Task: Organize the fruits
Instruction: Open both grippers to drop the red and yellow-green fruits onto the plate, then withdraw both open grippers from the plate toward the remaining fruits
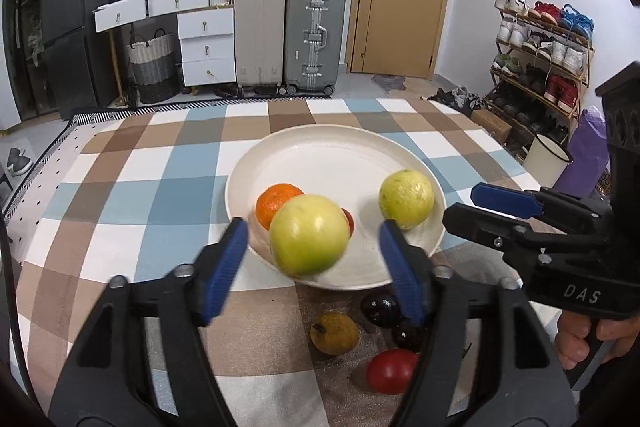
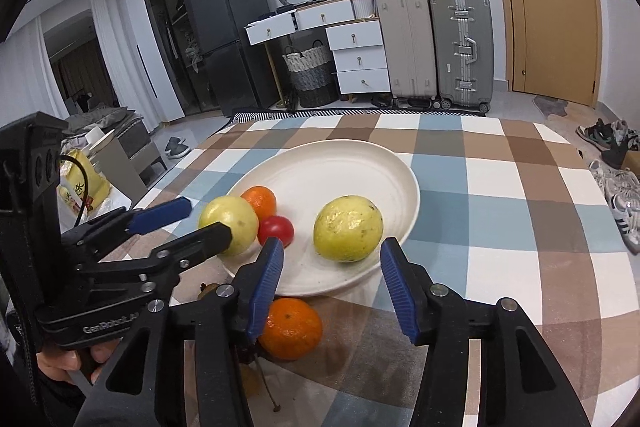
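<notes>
- Left wrist view: the left gripper (image 1: 314, 259) reaches down toward the near rim of the white plate (image 1: 320, 155), fingers apart, with a green-yellow apple (image 1: 308, 235) between the blue pads, blurred, neither pad pressing it.
- Only here: a yellowish pear-like fruit (image 1: 334, 333), two dark plums (image 1: 380, 309) and a red tomato (image 1: 390, 371) lie on the checked tablecloth (image 1: 140, 187) just below the plate.
- Right wrist view: the right gripper (image 2: 332, 275) hovers at the plate's near edge, jaws spread either side of a yellow guava (image 2: 348, 229) without touching it.
- Only here: a tangerine (image 2: 292, 327) sits off the plate, under the pads.
- On the plate, an orange (image 2: 262, 201) and a small tomato (image 2: 276, 230) cluster together; round fruits, no clear long axis.
</notes>
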Motion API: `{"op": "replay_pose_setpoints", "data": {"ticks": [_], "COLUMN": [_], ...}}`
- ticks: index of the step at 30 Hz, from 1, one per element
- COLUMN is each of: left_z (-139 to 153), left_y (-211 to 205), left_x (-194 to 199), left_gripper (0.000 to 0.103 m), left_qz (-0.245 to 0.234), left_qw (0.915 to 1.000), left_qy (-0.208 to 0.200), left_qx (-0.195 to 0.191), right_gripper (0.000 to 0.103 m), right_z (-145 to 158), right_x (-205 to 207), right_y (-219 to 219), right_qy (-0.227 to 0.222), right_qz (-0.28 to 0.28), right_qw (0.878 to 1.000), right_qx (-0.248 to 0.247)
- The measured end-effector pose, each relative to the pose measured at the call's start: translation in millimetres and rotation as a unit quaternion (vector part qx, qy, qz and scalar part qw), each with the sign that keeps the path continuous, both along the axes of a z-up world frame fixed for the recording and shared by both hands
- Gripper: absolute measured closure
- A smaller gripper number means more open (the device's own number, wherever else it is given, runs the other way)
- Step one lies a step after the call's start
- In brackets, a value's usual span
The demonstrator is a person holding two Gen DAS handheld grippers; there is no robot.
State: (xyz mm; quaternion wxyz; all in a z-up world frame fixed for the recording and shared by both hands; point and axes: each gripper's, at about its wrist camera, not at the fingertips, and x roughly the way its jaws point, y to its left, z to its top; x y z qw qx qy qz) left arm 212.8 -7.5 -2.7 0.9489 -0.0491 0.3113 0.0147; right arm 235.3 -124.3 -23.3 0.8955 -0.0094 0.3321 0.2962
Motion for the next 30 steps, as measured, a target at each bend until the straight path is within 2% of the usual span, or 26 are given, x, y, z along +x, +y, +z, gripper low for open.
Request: {"op": "replay_pose_setpoints", "data": {"ticks": [1,2,8,12,15,17,27,30], "left_z": [2,3,6,4,3,2,-1,-4], "left_y": [1,2,3,7,10,13,27,24], "left_x": [-1,-4,-16,-25,-34,-40,-52,-51], "left_gripper": [0.021,0.019,0.016,0.014,0.011,0.001,0.001,0.001], "left_qz": [0.001,0.003,0.006,0.014,0.02,0.023,0.03,0.026], "left_qw": [1.0,1.0,0.9999,0.9999,0.9998,0.9997,0.9994,0.9996], "left_qy": [-0.001,-0.004,0.0,0.005,0.004,0.002,0.005,0.01], "left_qx": [-0.001,-0.001,0.012,0.008,0.009,0.008,-0.016,-0.009], "right_gripper": [0.046,0.041,0.012,0.003,0.001,0.001,0.001,0.001], "right_z": [0,1,2,1,1,0,-14,-18], "right_x": [-1,-2,-10,-11,-11,-12,-22,-20], "right_y": [-1,-2,-9,-15,-15,-14,-9,-8], "right_qy": [0.0,-0.001,-0.007,-0.001,0.001,0.005,0.023,0.029], "right_qz": [-0.001,-0.001,-0.001,-0.009,-0.012,-0.006,0.008,0.005], "right_qw": [1.0,1.0,1.0,1.0,1.0,1.0,0.999,0.999], "right_qx": [0.001,0.002,0.003,0.004,0.003,0.001,-0.028,-0.032]}}
